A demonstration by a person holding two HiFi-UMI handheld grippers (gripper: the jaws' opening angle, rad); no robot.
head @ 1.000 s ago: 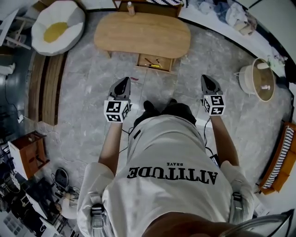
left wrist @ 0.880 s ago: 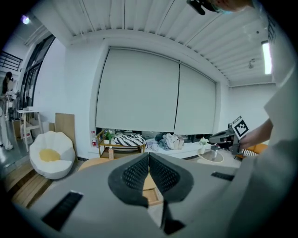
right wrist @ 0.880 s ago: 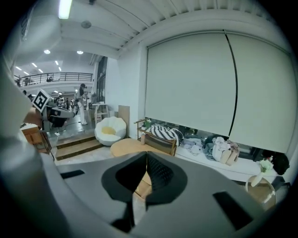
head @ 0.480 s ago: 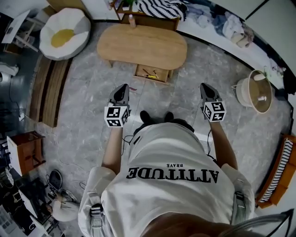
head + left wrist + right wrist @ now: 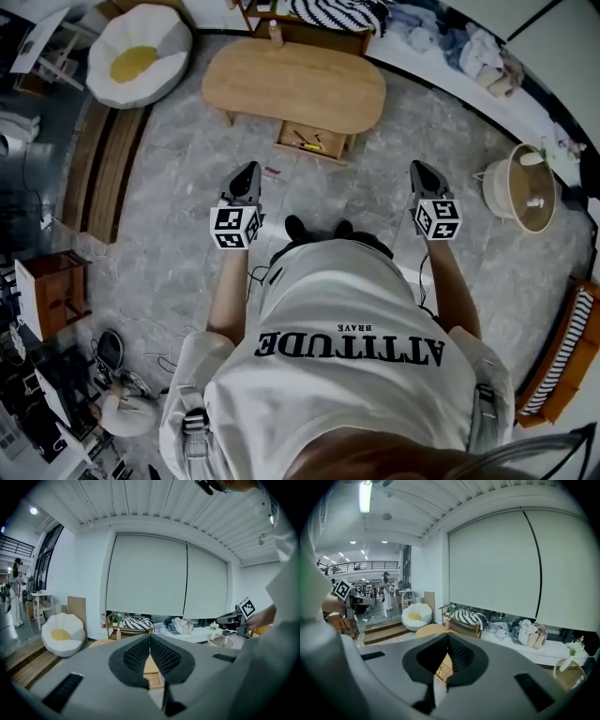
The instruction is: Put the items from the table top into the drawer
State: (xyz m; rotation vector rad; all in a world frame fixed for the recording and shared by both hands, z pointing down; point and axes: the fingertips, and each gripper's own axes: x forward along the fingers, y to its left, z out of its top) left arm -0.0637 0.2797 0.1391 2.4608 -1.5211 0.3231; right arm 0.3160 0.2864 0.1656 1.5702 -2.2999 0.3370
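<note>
Two grippers, both empty. The left gripper (image 5: 249,170) has its jaws pressed together with nothing between the pads, and the right gripper (image 5: 418,169) is the same, shut on nothing. We hold both out in front of the body, well apart from the table (image 5: 293,84) and pointing toward it.

Little has changed over the last second. Both grippers have come up slightly and kept their spacing, the jaws have stayed closed, and the table sits a touch lower in the head view. The drawer (image 5: 314,142) under the table's near edge is still pulled out, and a yellow item (image 5: 309,147) and some thin sticks (image 5: 300,138) lie in it as before.

The table top looks bare except for a small bottle (image 5: 276,33) at its far edge; we cannot tell whether it stands on the table or on the shelf (image 5: 309,21) behind. A small dark thing (image 5: 273,171) lies on the floor (image 5: 187,187) between the drawer and the left gripper.

We judge the loading as near done or done. What is left may be the bottle, the floor piece, and pushing the drawer shut.
</note>
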